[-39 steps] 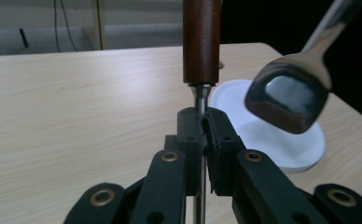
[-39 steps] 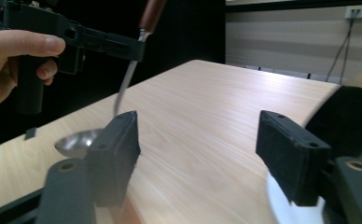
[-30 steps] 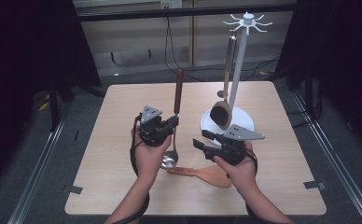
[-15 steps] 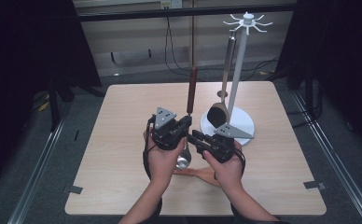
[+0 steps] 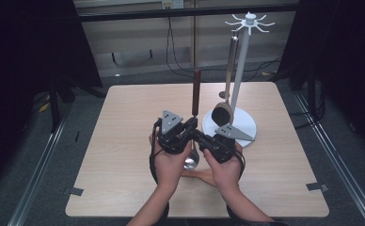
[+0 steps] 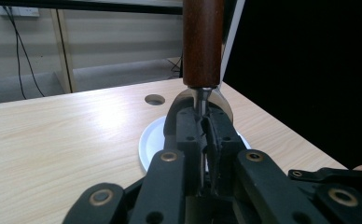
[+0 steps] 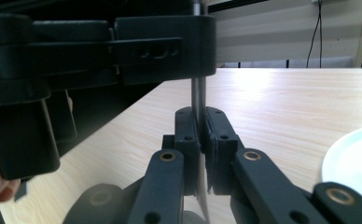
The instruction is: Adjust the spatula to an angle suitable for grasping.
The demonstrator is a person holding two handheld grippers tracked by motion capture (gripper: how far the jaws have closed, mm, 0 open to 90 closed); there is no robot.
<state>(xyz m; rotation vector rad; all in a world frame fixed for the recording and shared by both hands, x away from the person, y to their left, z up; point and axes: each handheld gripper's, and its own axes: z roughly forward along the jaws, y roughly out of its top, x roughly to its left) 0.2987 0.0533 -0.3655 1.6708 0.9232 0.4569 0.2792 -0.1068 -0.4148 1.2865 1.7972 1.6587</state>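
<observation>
Left gripper (image 5: 186, 136): near the middle of the table, in the person's left hand (image 5: 167, 160); its jaws are pressed onto the metal shank of the ladle, just below the wooden handle, as the left gripper view (image 6: 206, 130) shows.

Ladle (image 5: 195, 101): held upright over the table's near centre, between the two grippers. Its long axis runs vertical: the dark wooden handle (image 6: 202, 42) points up and the shiny metal bowl (image 5: 190, 161) hangs at the bottom, just above the tabletop.

Wooden spatula (image 5: 197, 176): lies flat on the table at the near side, under the hands, its long axis running left to right; mostly hidden.

Right gripper (image 5: 203, 139): just right of the left gripper, nearly touching it, in the person's right hand (image 5: 225, 167); in the right gripper view (image 7: 200, 130) its jaws are pinched on the thin metal shank, lower down than the left gripper's black body above them.

Table (image 5: 124, 117): light wood, bare on the left half.

Stand (image 5: 239, 70): white pole on a round white base (image 5: 244, 125), right of centre and just beyond the right gripper, with a ring of hooks at the top (image 5: 249, 21).

Wooden spoon (image 5: 225, 89): hangs upright against the stand, handle up, dark bowl down over the base.
</observation>
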